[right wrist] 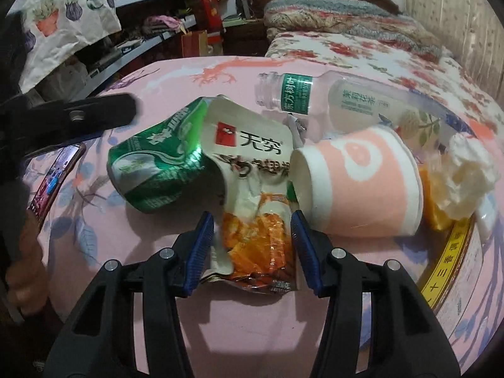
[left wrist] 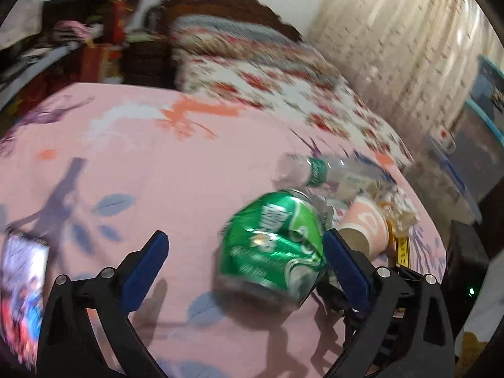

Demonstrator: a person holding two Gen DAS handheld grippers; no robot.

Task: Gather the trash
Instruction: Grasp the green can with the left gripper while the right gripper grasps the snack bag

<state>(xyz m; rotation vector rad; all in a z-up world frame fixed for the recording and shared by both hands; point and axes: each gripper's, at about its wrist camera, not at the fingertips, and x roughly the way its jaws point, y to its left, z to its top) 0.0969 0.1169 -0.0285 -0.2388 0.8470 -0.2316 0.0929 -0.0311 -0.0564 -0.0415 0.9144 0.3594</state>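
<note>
A crushed green can [left wrist: 274, 242] lies on its side on the pink sheet [left wrist: 141, 163]. My left gripper [left wrist: 245, 236] is open wide around it, and the can rests close against the right-hand pad [left wrist: 343, 264]. My right gripper [right wrist: 252, 217] is shut on an orange and white snack wrapper [right wrist: 255, 157], whose top leans on the can [right wrist: 151, 170]. Behind lie an uncapped clear bottle [right wrist: 330, 97] with a green label, a pink and white paper cup [right wrist: 356, 182] on its side, and a crumpled tissue [right wrist: 463, 173]. The left gripper's black finger [right wrist: 78, 116] shows at the upper left.
A phone [right wrist: 53, 182] with a lit screen lies on the sheet at the left, near a person's hand [right wrist: 19, 267]. A round thing with a yellow band [right wrist: 447, 261] sits at the right edge. Floral bedding [right wrist: 346, 47] lies behind, cluttered shelves [right wrist: 151, 25] to the left.
</note>
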